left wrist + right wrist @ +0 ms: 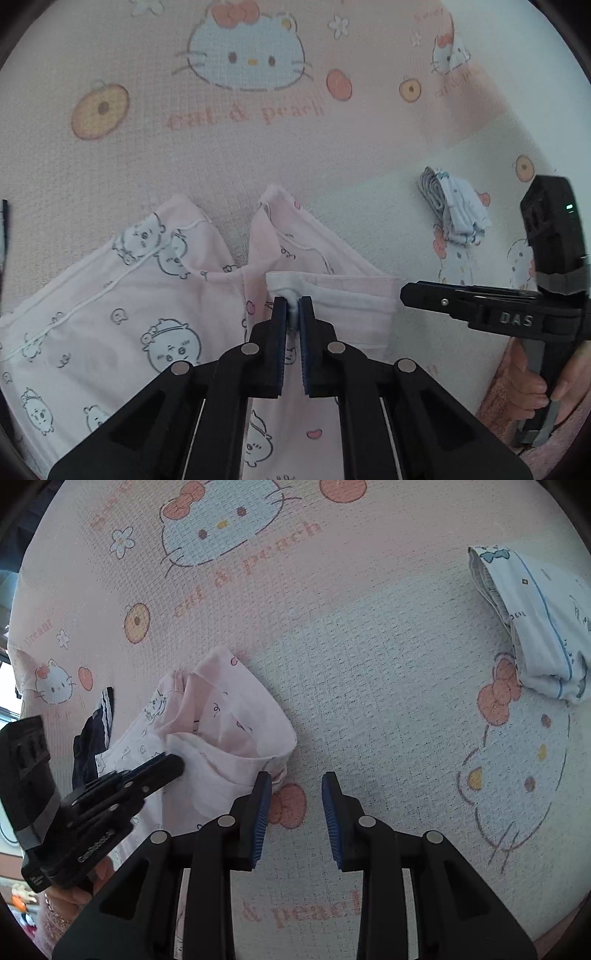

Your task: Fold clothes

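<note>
We hold a white fabric edge of the pink pajamas (184, 295) pinched in the left hand-held gripper (291, 314); the right hand-held gripper (295, 794) hangs wide and empty beside them. One folded garment (543, 627) lies well beyond the right gripper, apparently finished. The pajamas, cartoon-printed, lie partly folded on the bed sheet (369, 664); further folds remain.

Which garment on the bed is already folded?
The white, blue-trimmed garment, a compact bundle lying apart. The pink pyjama is spread out, its edge pinched in the left gripper.
</note>
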`<state>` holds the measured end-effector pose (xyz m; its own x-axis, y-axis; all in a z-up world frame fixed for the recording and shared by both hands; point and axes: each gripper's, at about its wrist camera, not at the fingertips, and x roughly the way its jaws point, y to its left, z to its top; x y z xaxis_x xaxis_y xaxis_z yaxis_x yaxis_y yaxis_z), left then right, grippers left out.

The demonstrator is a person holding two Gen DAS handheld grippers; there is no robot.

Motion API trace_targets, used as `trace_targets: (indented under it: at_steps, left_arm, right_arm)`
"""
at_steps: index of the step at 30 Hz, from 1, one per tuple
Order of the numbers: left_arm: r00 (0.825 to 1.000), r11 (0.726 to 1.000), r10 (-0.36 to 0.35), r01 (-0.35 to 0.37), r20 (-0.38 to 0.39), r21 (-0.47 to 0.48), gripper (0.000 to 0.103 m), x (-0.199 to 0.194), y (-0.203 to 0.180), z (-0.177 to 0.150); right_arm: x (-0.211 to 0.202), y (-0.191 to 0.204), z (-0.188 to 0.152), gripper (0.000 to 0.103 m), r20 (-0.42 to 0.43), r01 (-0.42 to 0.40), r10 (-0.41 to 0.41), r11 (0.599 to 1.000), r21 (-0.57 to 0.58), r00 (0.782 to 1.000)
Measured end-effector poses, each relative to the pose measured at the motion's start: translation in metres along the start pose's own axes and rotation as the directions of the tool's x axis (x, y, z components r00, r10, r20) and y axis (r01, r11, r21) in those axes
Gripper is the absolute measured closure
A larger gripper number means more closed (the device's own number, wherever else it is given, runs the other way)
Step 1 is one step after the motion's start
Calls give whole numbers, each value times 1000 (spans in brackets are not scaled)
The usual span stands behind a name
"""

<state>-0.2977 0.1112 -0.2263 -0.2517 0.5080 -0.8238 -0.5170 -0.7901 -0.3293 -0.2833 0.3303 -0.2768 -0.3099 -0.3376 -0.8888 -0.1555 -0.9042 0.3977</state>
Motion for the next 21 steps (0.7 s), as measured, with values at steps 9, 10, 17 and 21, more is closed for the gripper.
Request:
trace_targets:
  at_steps: [9, 10, 17, 21]
  left_arm:
    - [974, 967, 191, -165, 119, -195, 97, -112, 104, -8]
    - [973, 955, 212, -187, 90, -229, 97, -113, 124, -10]
    - [950, 879, 311, -303, -39, -369, 97, -91, 211, -42]
    - [940, 864, 339, -324, -32, -385, 98, -92, 225, -51]
  right_arm:
    - [-2, 40, 1, 74, 15, -7, 9, 993, -120, 1000]
    - [-2, 51, 6, 74, 19, -1, 5, 988, -156, 1000]
    - [23, 125, 34, 70, 24, 33, -26, 928, -372, 999]
    - [49, 147, 48, 70, 25, 78, -75, 898, -433, 997]
